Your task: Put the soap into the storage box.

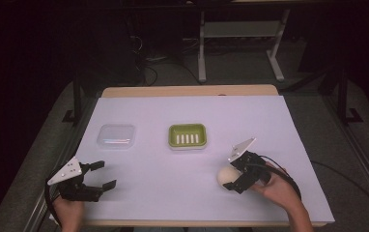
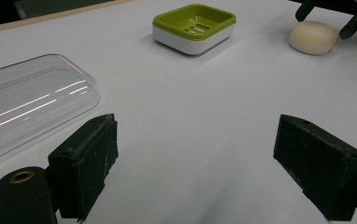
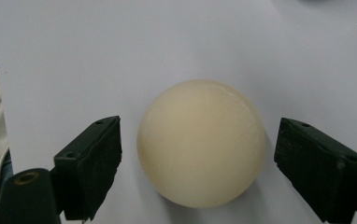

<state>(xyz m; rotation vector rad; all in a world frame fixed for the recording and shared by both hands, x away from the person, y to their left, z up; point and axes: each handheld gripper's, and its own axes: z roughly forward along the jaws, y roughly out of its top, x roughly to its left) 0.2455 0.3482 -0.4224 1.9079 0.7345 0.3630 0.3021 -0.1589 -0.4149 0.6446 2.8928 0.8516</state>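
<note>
A cream bar of soap [image 1: 226, 176] [image 3: 201, 141] [image 2: 313, 38] lies on the white table sheet at the front right. My right gripper [image 1: 237, 177] [image 3: 197, 172] is open around it, one jaw on each side, with small gaps to the soap. A green and white soap dish [image 1: 187, 136] [image 2: 194, 27] sits at the table's middle. A clear plastic lid [image 1: 117, 135] [image 2: 27, 105] lies to its left. My left gripper [image 1: 102, 175] [image 2: 195, 175] is open over bare sheet at the front left, holding nothing.
The white sheet [image 1: 163, 174] covers most of the wooden table [image 1: 187, 91]. Table legs and cables stand on the dark floor beyond the far edge. A cable trails from the right gripper toward the right front edge.
</note>
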